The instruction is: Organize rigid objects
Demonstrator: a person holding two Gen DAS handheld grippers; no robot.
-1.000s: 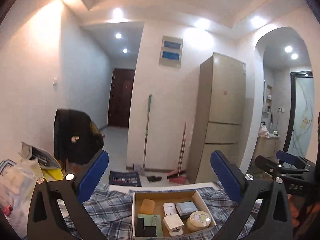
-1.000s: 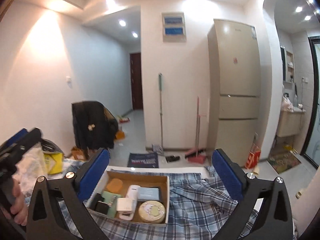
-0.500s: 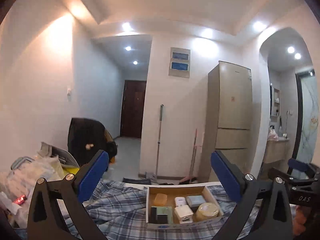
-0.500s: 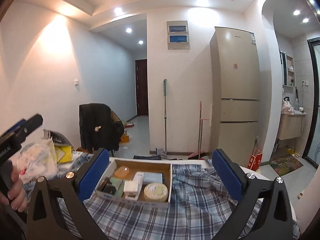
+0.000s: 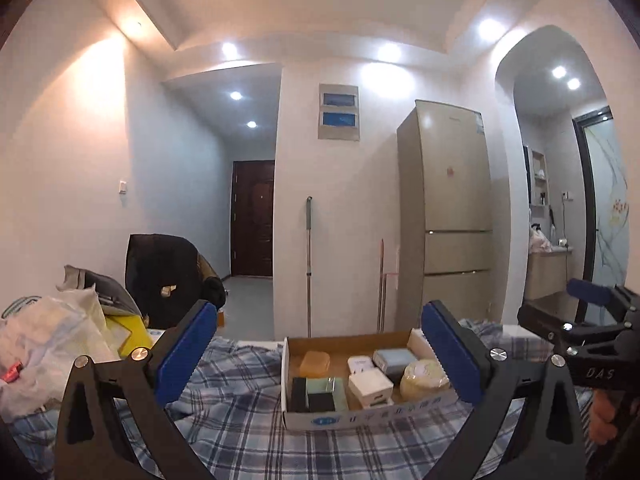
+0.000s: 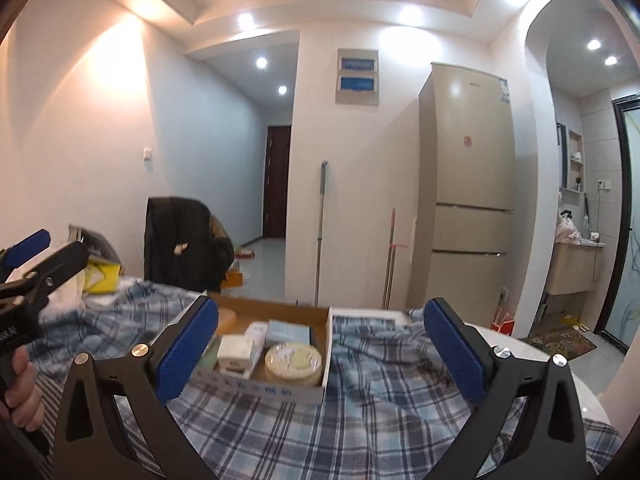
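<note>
Recessed ceiling spotlights (image 5: 389, 51) glare warmly; frames sharp, fisheye-bent, corners dark.

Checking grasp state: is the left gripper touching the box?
Apart. Left wrist view: left gripper is wide open and empty, its blue pads held short of the box.

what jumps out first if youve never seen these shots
The open cardboard box of small items, with a round yellow tin at its near right corner, sits on the plaid cloth. Both grippers, left gripper and right gripper, hover open and empty. Behind stands a tall beige fridge.
</note>
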